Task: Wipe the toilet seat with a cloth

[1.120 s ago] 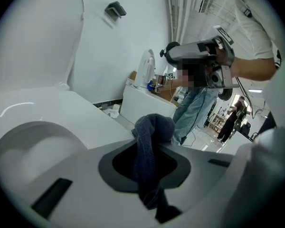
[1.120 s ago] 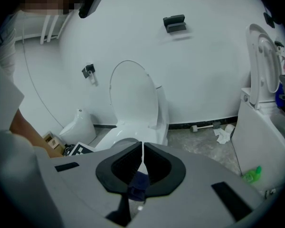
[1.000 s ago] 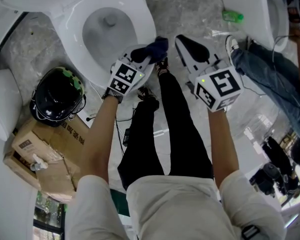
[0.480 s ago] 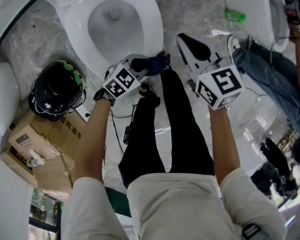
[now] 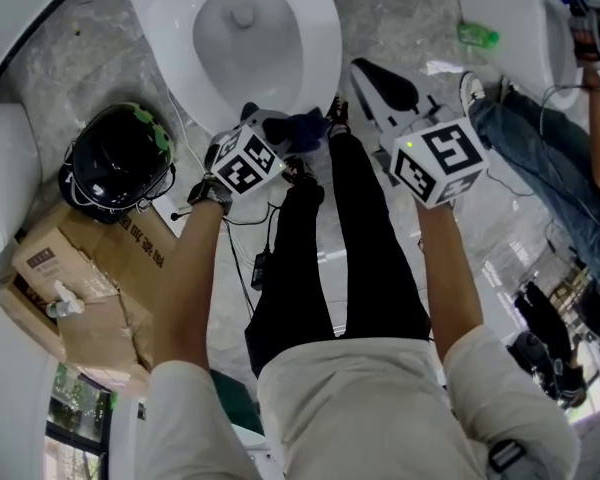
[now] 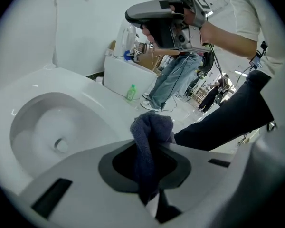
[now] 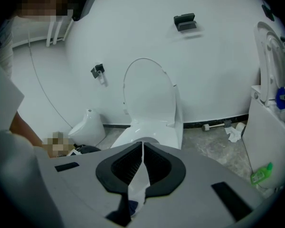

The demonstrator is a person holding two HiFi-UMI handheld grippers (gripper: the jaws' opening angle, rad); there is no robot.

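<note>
Left gripper view: cloth (image 6: 151, 129) upright lengthwise

- Two grippers: left gripper (image 5: 278, 128) at twelve o'clock, right gripper (image 5: 375, 83) at one.
- One dark blue cloth (image 5: 302, 128), twelve o'clock.
- Two toilets: open toilet (image 5: 318, 38) at twelve, second toilet (image 5: 500, 18) at one.
- One black helmet (image 5: 120, 163), ten o'clock.
- One cardboard box (image 5: 90, 288), eight o'clock.
- One green bottle (image 5: 477, 35), one o'clock.
</note>
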